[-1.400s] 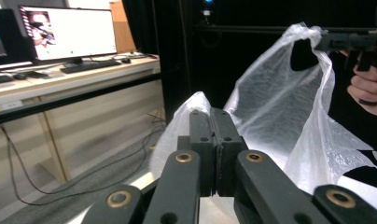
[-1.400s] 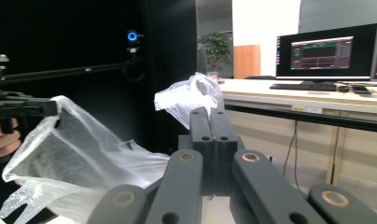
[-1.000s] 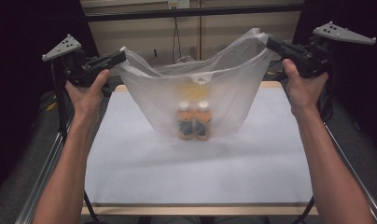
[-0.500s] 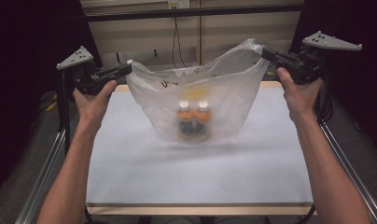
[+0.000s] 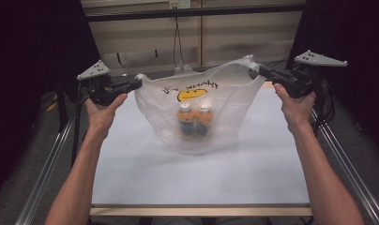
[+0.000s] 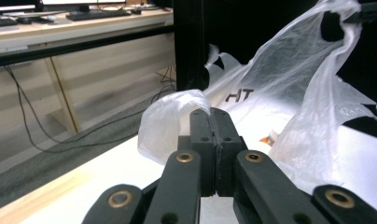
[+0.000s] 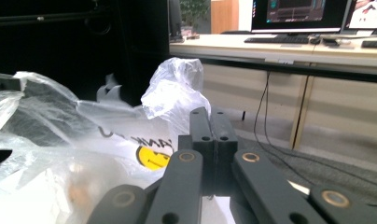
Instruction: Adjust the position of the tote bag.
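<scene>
White table top (image 5: 145, 173) with wooden front edge, dark surround; desks with monitors (image 7: 298, 11) beyond. Translucent plastic bag (image 5: 204, 112) stands mid-table, spread between grippers; two orange bottles (image 5: 195, 121) with white caps upright inside, side by side. Bag print: yellow smiley, black lettering, "HT" legible in left gripper view. Left gripper (image 5: 137, 83) clamped on left handle; right gripper (image 5: 254, 71) clamped on right handle.

I am lowering both grippers, left gripper (image 5: 140, 83) and right gripper (image 5: 251, 71), and the plastic bag (image 5: 201, 112) with bottles (image 5: 196, 121) is coming down onto the worktop (image 5: 201, 173).
</scene>
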`<action>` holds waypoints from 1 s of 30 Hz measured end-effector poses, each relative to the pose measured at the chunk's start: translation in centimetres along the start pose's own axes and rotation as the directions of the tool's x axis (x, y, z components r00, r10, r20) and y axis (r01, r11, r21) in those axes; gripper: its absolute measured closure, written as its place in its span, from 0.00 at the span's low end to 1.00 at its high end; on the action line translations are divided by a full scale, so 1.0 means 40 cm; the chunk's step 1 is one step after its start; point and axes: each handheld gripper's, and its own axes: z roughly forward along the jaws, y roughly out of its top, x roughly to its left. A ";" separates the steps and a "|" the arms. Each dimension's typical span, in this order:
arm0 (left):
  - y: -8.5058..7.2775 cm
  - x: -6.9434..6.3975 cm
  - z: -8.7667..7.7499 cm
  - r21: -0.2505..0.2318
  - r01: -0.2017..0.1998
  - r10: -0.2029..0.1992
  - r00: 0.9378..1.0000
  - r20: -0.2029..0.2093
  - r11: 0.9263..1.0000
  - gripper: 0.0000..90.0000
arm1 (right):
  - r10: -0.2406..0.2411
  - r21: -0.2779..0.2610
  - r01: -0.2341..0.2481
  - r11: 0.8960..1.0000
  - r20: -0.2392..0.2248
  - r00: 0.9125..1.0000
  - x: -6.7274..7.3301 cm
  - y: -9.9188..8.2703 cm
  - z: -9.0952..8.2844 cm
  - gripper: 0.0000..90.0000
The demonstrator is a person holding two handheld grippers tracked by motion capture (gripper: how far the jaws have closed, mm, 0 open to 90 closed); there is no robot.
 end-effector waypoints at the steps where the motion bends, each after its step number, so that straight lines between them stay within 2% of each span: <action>1: -0.005 0.001 0.001 0.007 0.003 -0.003 1.000 0.000 1.000 1.00 | -0.003 0.008 0.003 1.000 -0.001 1.000 -0.001 -0.005 0.000 1.00; 6: -0.029 0.000 0.008 0.031 0.007 -0.007 1.000 0.013 1.000 1.00 | 0.004 0.036 -0.004 0.999 0.002 1.000 -0.005 -0.029 0.002 1.00; 10: -0.042 -0.012 0.026 0.068 -0.019 0.018 1.000 0.016 0.998 1.00 | 0.013 0.063 -0.013 0.998 0.000 1.000 -0.003 -0.065 0.012 1.00; 17: -0.081 -0.012 0.046 0.107 -0.006 0.004 1.000 0.016 0.994 1.00 | 0.038 0.093 -0.038 0.995 -0.006 0.999 -0.012 -0.123 0.011 1.00; 22: -0.103 -0.020 0.063 0.128 0.002 -0.007 0.999 0.039 0.992 1.00 | 0.052 0.123 -0.052 0.991 0.003 0.999 -0.023 -0.158 0.009 1.00; 27: -0.130 -0.023 0.078 0.172 -0.008 0.000 0.999 0.043 0.985 1.00 | 0.055 0.151 -0.056 0.987 0.006 0.998 -0.025 -0.197 0.005 1.00; 30: -0.138 -0.027 0.084 0.176 -0.004 -0.005 0.999 0.051 0.984 1.00 | 0.067 0.153 -0.067 0.986 0.006 0.998 -0.030 -0.221 0.001 1.00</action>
